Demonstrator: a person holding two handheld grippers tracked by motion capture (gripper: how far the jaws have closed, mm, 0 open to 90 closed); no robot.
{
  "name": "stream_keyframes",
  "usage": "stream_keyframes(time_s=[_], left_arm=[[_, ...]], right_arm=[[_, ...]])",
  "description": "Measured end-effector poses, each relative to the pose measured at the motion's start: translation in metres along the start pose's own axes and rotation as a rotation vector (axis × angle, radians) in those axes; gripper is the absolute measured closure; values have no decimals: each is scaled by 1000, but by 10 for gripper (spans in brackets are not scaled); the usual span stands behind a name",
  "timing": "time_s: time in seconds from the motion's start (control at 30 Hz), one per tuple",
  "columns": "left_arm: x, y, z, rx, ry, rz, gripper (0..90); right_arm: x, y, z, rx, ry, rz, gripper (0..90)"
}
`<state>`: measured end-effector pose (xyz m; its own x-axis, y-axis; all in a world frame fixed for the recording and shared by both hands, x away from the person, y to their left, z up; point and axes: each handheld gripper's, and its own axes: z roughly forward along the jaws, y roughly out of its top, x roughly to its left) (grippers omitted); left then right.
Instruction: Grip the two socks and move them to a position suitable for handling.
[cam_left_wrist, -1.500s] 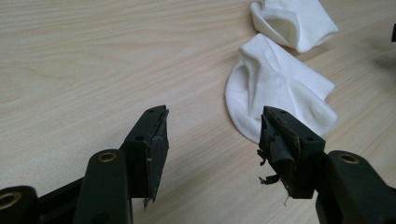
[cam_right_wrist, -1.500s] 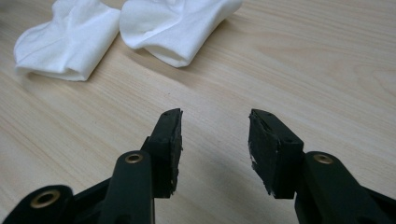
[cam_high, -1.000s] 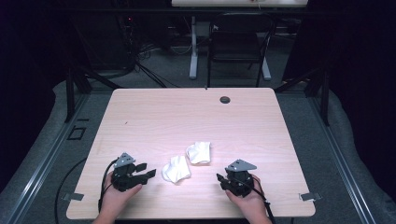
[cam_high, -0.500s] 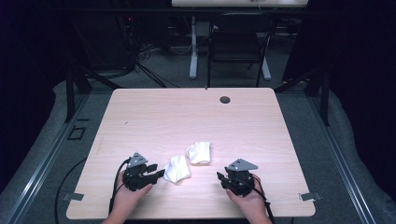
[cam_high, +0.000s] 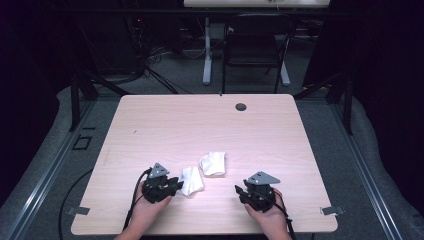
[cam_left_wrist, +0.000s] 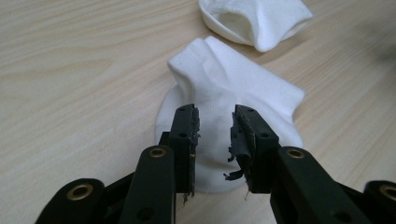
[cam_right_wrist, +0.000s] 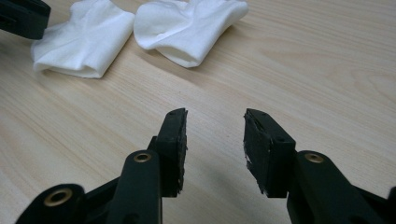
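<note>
Since a second ago my left gripper (cam_high: 172, 186) has moved right along the near part of the table (cam_high: 150, 130) and now sits just at the near sock (cam_high: 191, 180), while my right gripper (cam_high: 240, 192) has stayed where it was near the near right edge. In the left gripper view, my left gripper (cam_left_wrist: 215, 133) has its jaws parted by a narrow gap, standing over the near end of the near sock (cam_left_wrist: 233, 88); the white cloth shows between them, but they are not closed on it, and I cannot tell whether the tips touch the fabric. The pad on the right-hand jaw looks frayed, with scraps hanging off it. The far sock (cam_left_wrist: 254, 18) lies just beyond, its open mouth turned toward the left, and the two look close but I cannot tell if they touch. In the high view the far sock (cam_high: 213, 163) lies a little farther and to the right of the near one, both roughly in the middle of the near half of the table. In the right gripper view, my right gripper (cam_right_wrist: 215, 135) is spread moderately wide over bare wood, holding nothing, with both socks well ahead of it: the near sock (cam_right_wrist: 84, 39) at far left, the far sock (cam_right_wrist: 187, 25) beside it. A small dark grommet (cam_high: 241, 107) sits near the table's far edge. I can read no brand, label or writing on the socks, table or grippers.
</note>
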<state>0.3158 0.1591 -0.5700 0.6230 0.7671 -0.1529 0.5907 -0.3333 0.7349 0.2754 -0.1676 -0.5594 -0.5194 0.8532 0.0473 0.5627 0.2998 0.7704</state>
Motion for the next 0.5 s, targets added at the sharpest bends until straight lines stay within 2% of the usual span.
stream_keyframes(time_s=[0.1, 0.17, 0.4, 0.5], left_arm=[[-2, 4, 7, 0, 23, 3, 703], [-1, 5, 13, 17, 38, 17, 702], [1, 0, 15, 21, 20, 6, 686], [0, 0, 14, 24, 11, 20, 686]], right_arm=[[-1, 0, -2, -5, -7, 7, 592], [-2, -1, -4, -4, -7, 7, 592], [-3, -1, -4, -2, -4, 8, 591], [-2, -1, -3, -4, -6, 6, 590]])
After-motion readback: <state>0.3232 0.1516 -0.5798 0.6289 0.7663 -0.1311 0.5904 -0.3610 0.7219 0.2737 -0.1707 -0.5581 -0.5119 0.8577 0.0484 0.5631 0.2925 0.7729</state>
